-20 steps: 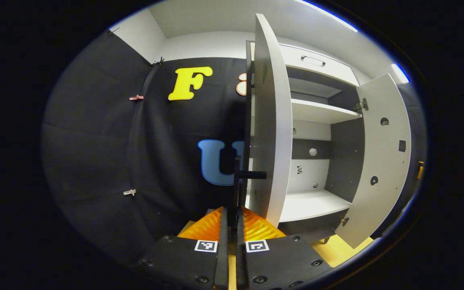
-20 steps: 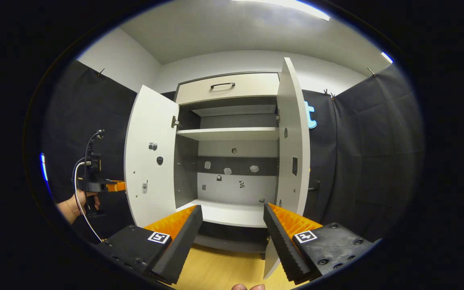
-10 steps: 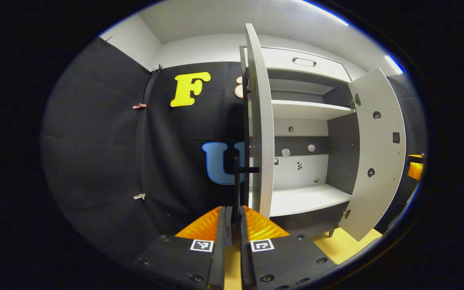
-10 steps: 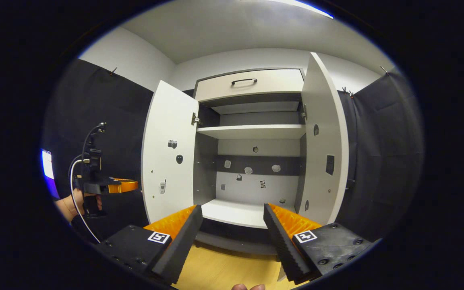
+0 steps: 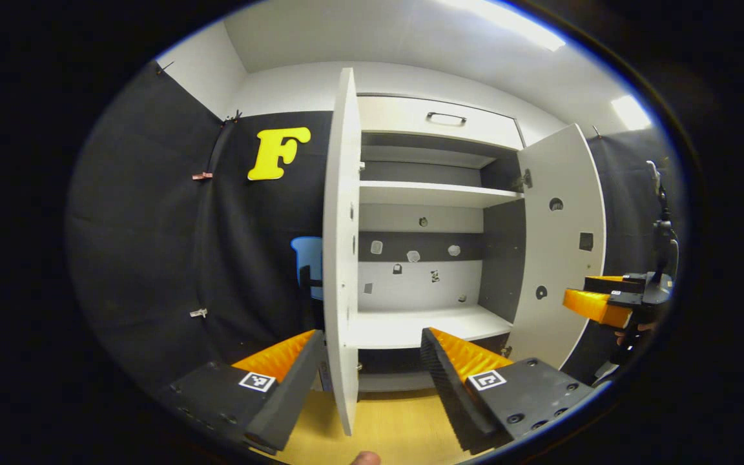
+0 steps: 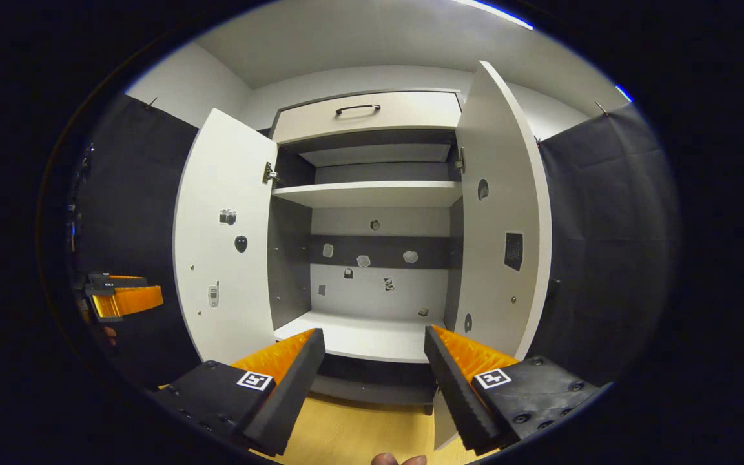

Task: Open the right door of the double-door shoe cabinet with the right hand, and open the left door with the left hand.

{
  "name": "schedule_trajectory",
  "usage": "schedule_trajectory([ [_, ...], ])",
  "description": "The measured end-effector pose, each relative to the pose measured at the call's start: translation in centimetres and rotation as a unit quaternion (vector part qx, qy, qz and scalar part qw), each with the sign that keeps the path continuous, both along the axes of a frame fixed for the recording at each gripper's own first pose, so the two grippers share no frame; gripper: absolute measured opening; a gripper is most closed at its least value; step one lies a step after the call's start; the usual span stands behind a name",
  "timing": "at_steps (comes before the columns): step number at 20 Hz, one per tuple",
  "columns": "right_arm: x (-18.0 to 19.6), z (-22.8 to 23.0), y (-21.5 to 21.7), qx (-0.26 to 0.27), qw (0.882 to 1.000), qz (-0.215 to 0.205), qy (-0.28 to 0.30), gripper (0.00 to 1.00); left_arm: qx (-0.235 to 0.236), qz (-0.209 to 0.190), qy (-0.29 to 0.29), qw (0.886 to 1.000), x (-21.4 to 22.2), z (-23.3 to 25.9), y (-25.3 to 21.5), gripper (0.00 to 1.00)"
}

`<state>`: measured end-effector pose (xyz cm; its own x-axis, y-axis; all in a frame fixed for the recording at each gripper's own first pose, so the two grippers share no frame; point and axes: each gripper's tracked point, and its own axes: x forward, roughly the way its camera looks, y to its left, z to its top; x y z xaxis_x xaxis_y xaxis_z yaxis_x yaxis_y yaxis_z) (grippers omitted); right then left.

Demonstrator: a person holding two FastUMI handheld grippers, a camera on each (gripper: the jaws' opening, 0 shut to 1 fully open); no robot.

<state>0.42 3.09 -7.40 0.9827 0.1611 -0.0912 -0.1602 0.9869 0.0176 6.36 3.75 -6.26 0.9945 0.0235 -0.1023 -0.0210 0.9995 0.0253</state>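
Note:
The shoe cabinet [image 6: 365, 194] stands with both doors swung out and its shelves bare. In the right gripper view the left door [image 6: 223, 239] and right door [image 6: 501, 219] flank the interior. My right gripper [image 6: 373, 334] is open in front of the bottom shelf, holding nothing. The left gripper [image 6: 146, 298] shows far left, beside the left door. In the left gripper view, my left gripper [image 5: 371, 336] is open, and the left door [image 5: 341, 258] stands edge-on ahead of it, apart from the fingers. Its black handle [image 5: 304, 284] sticks out on the outer face. The right door [image 5: 559, 245] and the right gripper [image 5: 588, 296] lie to the right.
A closed drawer [image 6: 365, 116] with a dark handle tops the cabinet. Small stickers dot the back panel [image 6: 372, 265] and door insides. Black cloth walls [image 6: 604, 245] close in both sides. Yellow wooden floor [image 5: 398, 433] runs below the cabinet.
My left gripper let go of the left door's handle, opened and drew back to the right. The left door swung farther out. The right gripper stayed open and shifted slightly.

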Motion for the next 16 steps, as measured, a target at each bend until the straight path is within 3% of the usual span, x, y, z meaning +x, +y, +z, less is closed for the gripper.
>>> schedule_trajectory([
  [7,-0.3,2.2,-0.7,0.015,1.0,-0.02,-0.013,0.98,-0.016,-0.015,-0.007,1.0,-0.4,1.0,-4.8,0.96],
  [16,-0.8,2.5,-1.8,0.013,0.999,-0.034,-0.012,0.98,-0.014,-0.021,-0.01,1.0,-0.4,1.4,-6.2,0.96],
])
